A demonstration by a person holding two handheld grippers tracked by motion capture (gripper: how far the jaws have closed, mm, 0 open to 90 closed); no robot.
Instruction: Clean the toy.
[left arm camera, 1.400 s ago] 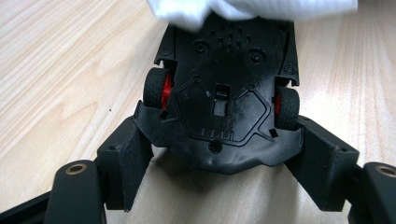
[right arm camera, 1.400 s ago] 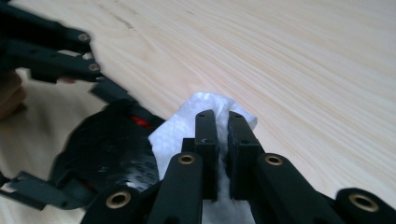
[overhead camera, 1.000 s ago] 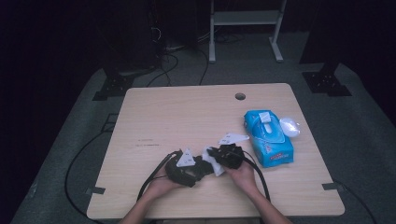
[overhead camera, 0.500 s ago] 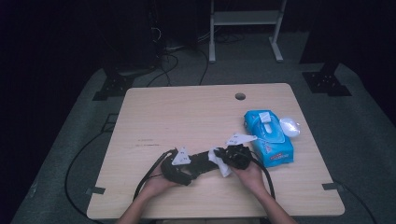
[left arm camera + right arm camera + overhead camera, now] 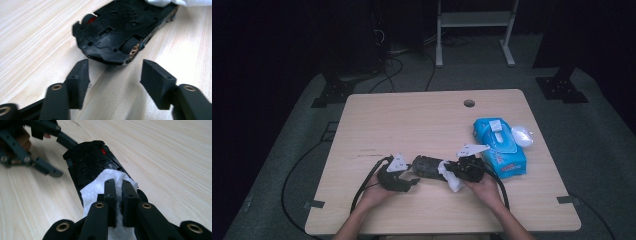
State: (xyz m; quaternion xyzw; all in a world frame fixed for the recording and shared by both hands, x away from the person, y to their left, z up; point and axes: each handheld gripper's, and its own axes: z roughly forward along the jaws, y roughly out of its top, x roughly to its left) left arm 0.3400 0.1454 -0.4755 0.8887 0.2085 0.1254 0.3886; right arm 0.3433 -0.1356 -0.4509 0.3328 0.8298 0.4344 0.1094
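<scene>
Left tool [image 5: 113,72]: jaws stand apart with nothing between them, having just been closing; the toy car [image 5: 125,30] lies just beyond their tips, not touched. Against the earlier high view, this tool sits slightly further left on the surface [image 5: 412,120], and a gap now shows between it and the car, where before the two were bunched together.

Right tool [image 5: 119,195]: jaws together, clamped on a white wipe [image 5: 100,187] that is pressed against the far end of the car. It sits a little further right than a second ago.

Surroundings: a blue wipe pack [image 5: 499,147] lies just right of the right tool, with a small white object [image 5: 522,135] beside it near the surface edge. A round hole [image 5: 469,103] sits near the far edge. Cables trail from both tools toward the person. Nothing lies between the left tool and the car.

The car is black and lies upside down between the two tools, chassis up, with gold-hubbed wheels and a red part visible at one end.
</scene>
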